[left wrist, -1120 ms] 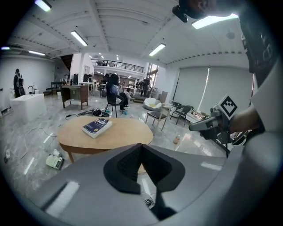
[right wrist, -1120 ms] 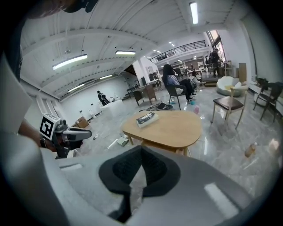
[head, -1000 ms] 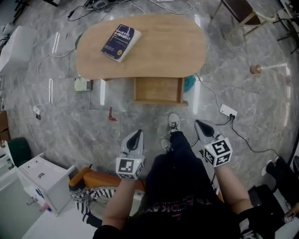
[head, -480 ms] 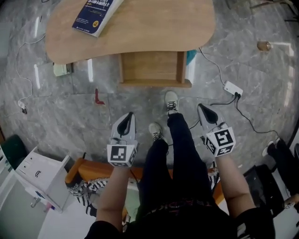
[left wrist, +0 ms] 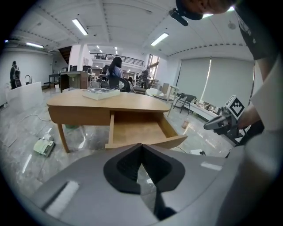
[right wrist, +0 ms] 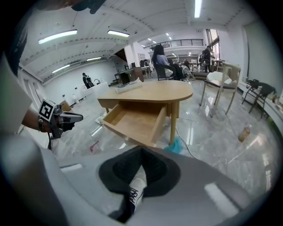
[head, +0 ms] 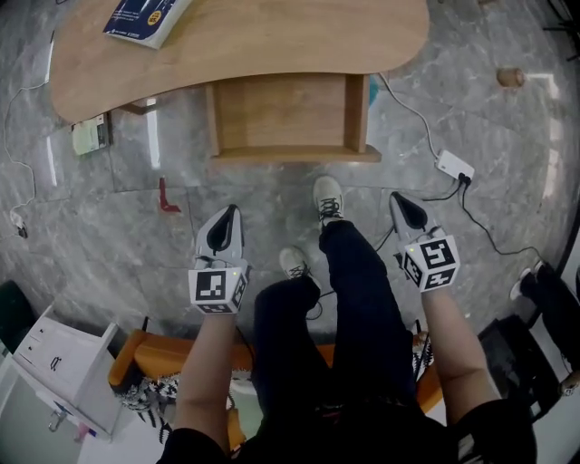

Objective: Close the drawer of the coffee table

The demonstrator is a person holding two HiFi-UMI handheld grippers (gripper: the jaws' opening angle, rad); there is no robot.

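Note:
A light wooden coffee table [head: 272,41] stands ahead of me, its empty drawer [head: 288,113] pulled out toward me. The open drawer [left wrist: 138,130] also shows in the left gripper view, and the drawer [right wrist: 135,119] in the right gripper view. My left gripper [head: 225,220] hangs shut and empty over the floor, short of the drawer's front and to its left. My right gripper [head: 401,207] is shut and empty too, short of the front and to the right. Both point at the table. My legs and shoes [head: 328,198] stand between them.
A dark blue book [head: 145,16] lies on the tabletop's left end. A white power strip [head: 450,166] and cables lie on the marble floor at the right, a small red object [head: 165,197] at the left, a white box [head: 89,136] under the table's left end. Chairs [right wrist: 221,88] stand beyond the table.
Both grippers have dropped lower, and the view has closed in on the table: the drawer looks larger and nearer. The jaws stay shut throughout.

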